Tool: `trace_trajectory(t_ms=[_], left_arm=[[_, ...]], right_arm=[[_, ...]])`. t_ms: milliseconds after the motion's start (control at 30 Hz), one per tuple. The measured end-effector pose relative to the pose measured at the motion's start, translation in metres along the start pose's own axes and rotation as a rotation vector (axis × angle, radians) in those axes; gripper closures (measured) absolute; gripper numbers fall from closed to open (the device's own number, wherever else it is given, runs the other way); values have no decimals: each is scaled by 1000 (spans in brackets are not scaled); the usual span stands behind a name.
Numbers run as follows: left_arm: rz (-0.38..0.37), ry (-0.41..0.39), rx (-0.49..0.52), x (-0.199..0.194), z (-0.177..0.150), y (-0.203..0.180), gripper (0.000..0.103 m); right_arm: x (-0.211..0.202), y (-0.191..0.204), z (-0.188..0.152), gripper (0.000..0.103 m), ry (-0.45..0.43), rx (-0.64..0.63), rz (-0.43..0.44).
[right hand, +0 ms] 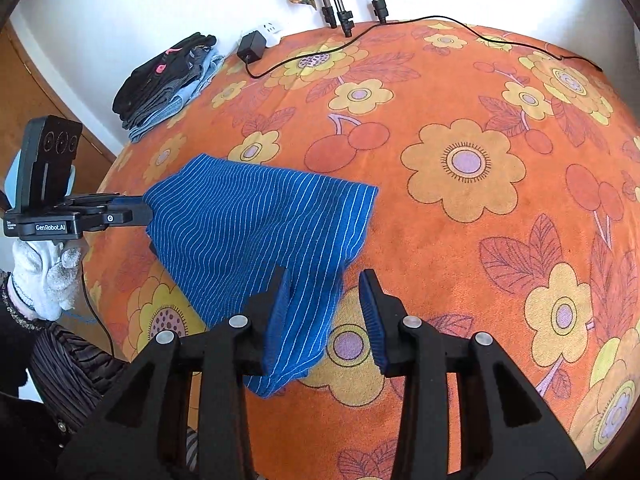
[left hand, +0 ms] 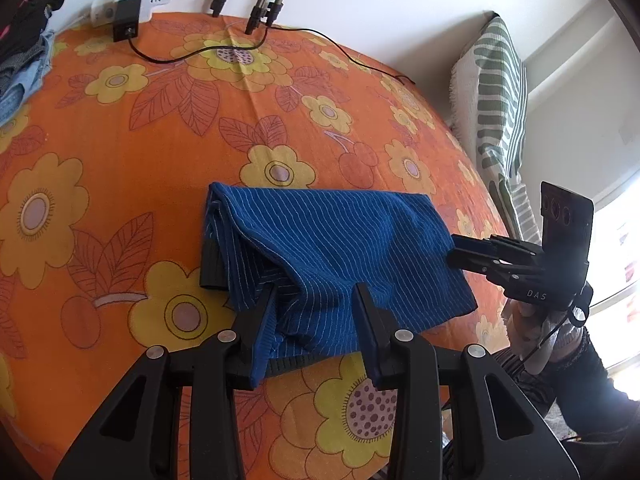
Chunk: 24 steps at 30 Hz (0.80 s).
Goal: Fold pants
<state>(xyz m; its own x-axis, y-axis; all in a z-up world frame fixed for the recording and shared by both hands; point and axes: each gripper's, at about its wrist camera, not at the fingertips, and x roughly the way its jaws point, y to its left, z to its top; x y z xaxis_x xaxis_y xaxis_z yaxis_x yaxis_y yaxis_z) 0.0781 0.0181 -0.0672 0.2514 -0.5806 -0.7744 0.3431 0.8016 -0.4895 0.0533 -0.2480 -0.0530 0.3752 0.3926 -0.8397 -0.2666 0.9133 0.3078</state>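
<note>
Nearby, clothes pile (right hand: 168, 80) and, seemingly, charger (right hand: 251, 49) flank folded pants (right hand: 260, 220).

The pants (left hand: 332, 256) lie on the bedspread (left hand: 140, 140), clothes pile (right hand: 168, 80) and power strip (left hand: 136, 0) behind.

Blue pants (left hand: 332, 256) with thin white pinstripes lie folded into a compact, slightly rumpled bundle on the orange flowered tabletop (left hand: 140, 128) — dark ribbed waistband showing at one folded edge
</note>
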Motion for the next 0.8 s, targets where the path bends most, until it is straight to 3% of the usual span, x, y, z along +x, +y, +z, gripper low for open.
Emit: trace_trajectory(t_ms=[200,333,433,567,667,700,733,800], left_arm=[[-104,58,-86,-11,-11,8,70],[-164,48,-148,-23,-15,13,70],[-25,5,-92,-26,-13,9,70],[38,2,13,-19,-9,-8,61],[79,15,64,-5,-9,-14,62],[86,32,62,-1,-9,-13,73],[98,48,57,3,-10,-12,93],[99,72,9,3,-14,-2,95]], right_arm=[[-1,4,2,65,-3,-12,12],[0,5,3,65,-1,-12,14],[1,4,3,65,-1,-3,9],[3,5,2,65,3,5,9],[5,5,1,65,7,6,6],[5,5,1,65,9,5,4],[5,5,1,65,9,4,2],[4,5,2,65,7,-1,-1]])
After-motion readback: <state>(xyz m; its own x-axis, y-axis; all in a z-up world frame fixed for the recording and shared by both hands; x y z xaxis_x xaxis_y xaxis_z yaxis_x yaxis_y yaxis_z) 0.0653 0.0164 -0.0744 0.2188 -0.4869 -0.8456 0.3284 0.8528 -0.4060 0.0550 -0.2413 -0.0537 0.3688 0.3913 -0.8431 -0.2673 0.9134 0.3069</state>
